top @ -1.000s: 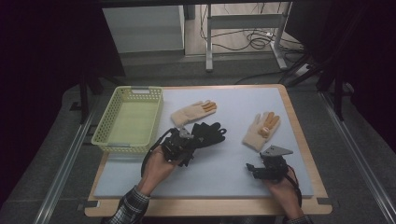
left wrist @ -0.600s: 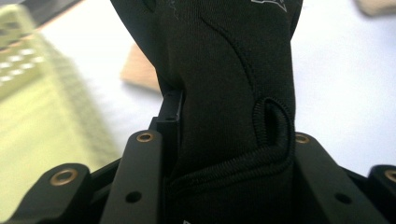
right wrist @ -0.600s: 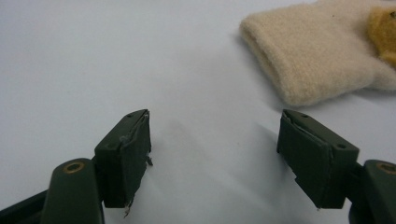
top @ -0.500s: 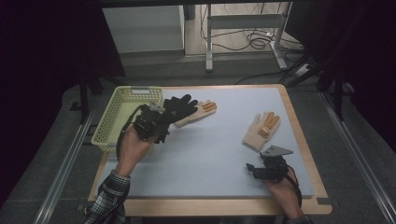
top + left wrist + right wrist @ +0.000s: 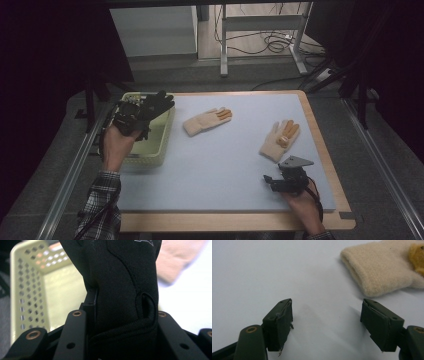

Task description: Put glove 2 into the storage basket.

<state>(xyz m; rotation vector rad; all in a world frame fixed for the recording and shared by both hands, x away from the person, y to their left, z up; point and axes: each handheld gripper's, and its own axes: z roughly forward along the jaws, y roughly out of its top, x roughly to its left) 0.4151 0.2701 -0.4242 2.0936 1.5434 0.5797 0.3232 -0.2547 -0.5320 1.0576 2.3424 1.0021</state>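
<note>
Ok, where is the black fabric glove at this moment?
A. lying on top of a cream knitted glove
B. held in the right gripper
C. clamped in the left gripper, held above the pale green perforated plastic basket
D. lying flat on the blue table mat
C: the left gripper is shut on the black fabric glove, holding it over the pale green perforated plastic basket; the right gripper stands open with nothing in it.

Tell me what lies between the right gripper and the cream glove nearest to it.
Nothing: in the right gripper view, only bare pale-blue table top lies between the open right gripper and the cream glove. The high view shows the same empty gap.
</note>
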